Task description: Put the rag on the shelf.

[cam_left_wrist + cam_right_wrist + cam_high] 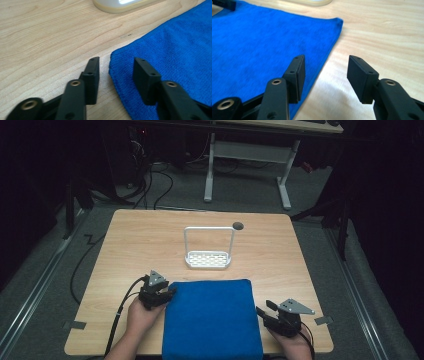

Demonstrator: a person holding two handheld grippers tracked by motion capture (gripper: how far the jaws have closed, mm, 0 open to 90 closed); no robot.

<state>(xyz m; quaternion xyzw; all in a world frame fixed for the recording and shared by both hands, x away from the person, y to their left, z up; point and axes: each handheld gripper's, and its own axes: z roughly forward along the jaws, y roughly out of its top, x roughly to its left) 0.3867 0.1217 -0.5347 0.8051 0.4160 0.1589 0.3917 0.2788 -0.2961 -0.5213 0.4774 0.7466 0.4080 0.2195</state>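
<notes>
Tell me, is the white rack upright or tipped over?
Upright: the white rack sits flat on the table, with its handle straight above.

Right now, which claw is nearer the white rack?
Left. The left claw sits at the blue cloth's far left corner, closer to the white rack; the right claw is farther back at the cloth's right edge.

High view looks down; both low close views share the blue cloth (212, 317).

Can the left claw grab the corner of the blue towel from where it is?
Probably yes. The left claw is open and straddles the blue towel corner, with bare table beside it and nothing in the way.
</notes>
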